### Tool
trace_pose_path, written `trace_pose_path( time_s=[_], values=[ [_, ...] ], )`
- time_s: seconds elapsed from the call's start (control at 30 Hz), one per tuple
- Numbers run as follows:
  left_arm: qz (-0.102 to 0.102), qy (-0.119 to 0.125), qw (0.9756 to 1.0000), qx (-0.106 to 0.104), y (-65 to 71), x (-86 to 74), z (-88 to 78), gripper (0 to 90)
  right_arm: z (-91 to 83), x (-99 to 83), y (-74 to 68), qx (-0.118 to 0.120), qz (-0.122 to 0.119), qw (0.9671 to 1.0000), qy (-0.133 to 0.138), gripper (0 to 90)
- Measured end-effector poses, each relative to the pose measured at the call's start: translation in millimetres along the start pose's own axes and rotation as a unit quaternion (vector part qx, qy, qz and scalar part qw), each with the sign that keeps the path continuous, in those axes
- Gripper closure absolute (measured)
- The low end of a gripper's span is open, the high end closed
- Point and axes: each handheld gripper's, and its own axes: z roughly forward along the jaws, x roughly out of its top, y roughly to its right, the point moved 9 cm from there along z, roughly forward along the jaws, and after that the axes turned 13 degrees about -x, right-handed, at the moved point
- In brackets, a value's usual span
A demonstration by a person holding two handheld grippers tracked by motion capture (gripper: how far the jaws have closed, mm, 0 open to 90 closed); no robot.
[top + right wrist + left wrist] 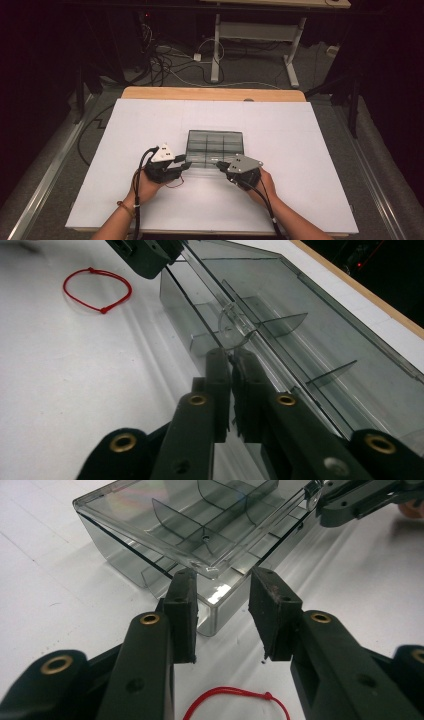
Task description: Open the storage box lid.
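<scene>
The clear smoky-grey plastic compartment box [215, 148] sits at the centre of the white surface [125, 200], its thin transparent lid [165, 530] raised slightly off the base. My right fingers [220, 375] are pinched on the lid's small front tab [231, 332], lifting that edge. My left gripper [222, 615] stands spread at the near corner, gripping nothing, ready to steady the base. A red string loop [97, 289] lies apart toward the upper left of the right gripper view.

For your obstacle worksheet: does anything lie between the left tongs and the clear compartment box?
Nothing visible does. The left tongs stand open right at the clear compartment box's near corner, and the red string loop lies behind their tips, not between.
</scene>
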Motion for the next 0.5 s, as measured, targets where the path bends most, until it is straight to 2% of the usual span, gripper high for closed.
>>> trace_pose_path(
  time_s=[0.13, 0.2, 0.33, 0.37, 0.4, 0.5],
  values=[
    [0.001, 0.002, 1.0, 0.0, -0.5, 0.8, 0.2, 62.0, -14.8, 8.1, 5.5, -0.007, -0.003, 0.9998, 0.016, 79.8],
    [0.004, 0.005, 1.0, 0.002, -0.4, 1.5, -0.3, 62.0, -23.7, 12.4, 12.8, -0.024, -0.005, 0.9993, 0.029, 74.4],
    [0.015, 0.015, 0.9998, 0.005, 0.9, 3.7, -2.5, 63.9, -38.5, 13.6, 28.8, -0.049, -0.027, 0.9971, 0.051, 62.7],
    [0.015, 0.016, 0.9997, 0.005, 0.9, 4.0, -3.0, 64.0, -40.5, 12.2, 34.7, -0.063, -0.034, 0.996, 0.054, 60.1],
    [0.017, 0.019, 0.9996, 0.007, 0.9, 4.7, -3.7, 64.0, -42.1, 10.3, 40.7, -0.074, -0.034, 0.9952, 0.054, 57.9],
    [0.022, 0.023, 0.9994, 0.008, 0.3, 6.1, -5.3, 64.0, -44.3, 2.6, 55.8, -0.087, -0.019, 0.9948, 0.049, 49.5]
  ],
)
